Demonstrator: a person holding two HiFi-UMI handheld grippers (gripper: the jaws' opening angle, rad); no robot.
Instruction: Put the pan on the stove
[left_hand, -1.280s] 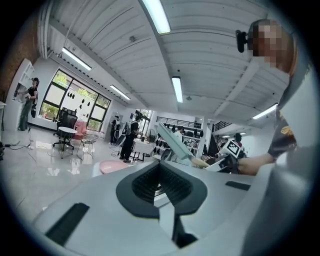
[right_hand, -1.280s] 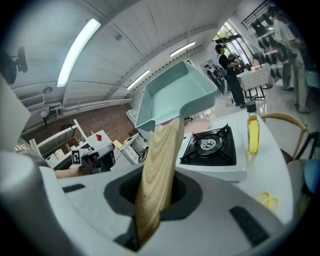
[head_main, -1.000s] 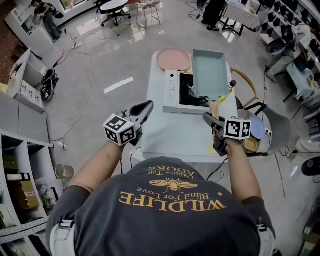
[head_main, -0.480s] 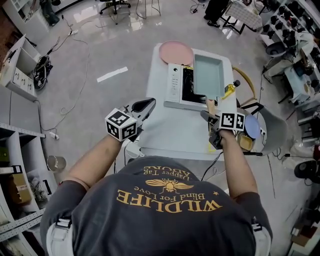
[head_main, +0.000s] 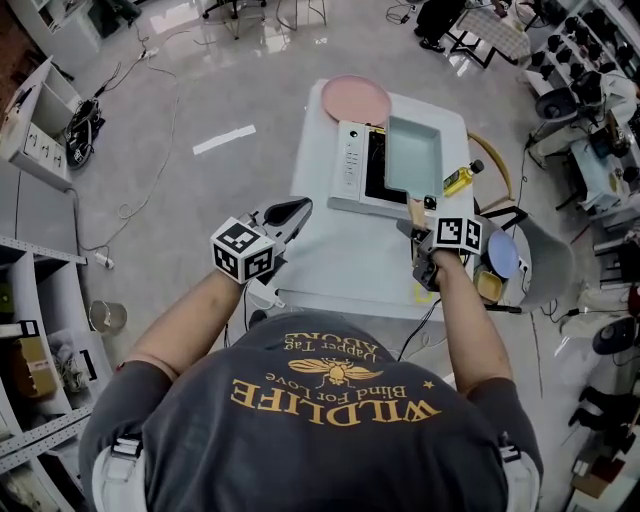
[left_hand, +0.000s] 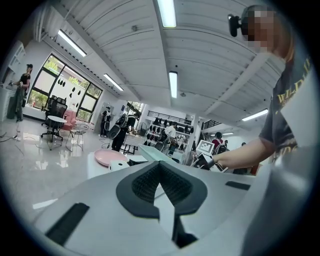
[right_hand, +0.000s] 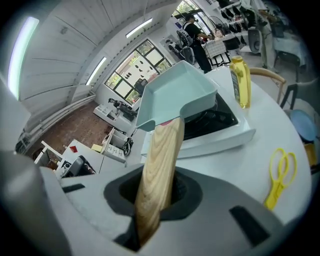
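Note:
A pale green rectangular pan (head_main: 415, 157) with a wooden handle (right_hand: 160, 160) hangs low over the right half of the white stove (head_main: 350, 170), whose black cooktop (right_hand: 220, 117) shows under it. I cannot tell whether the pan touches the stove. My right gripper (head_main: 424, 232) is shut on the handle's near end, at the table's right side; in the right gripper view (right_hand: 155, 187) the handle runs up between the jaws to the pan (right_hand: 175, 97). My left gripper (head_main: 297, 207) hovers off the table's left edge, shut and empty (left_hand: 160, 172).
A pink plate (head_main: 355, 98) lies behind the stove on the white table (head_main: 340, 260). A yellow bottle (head_main: 460, 178) stands right of the stove, and yellow scissors (right_hand: 280, 175) lie near the front right edge. A chair with a blue seat (head_main: 502, 255) stands to the right.
My right gripper has sunk and rolled, and the pan has come down from a raised tilt to lie flatter and lower over the stove. The left gripper has hardly moved.

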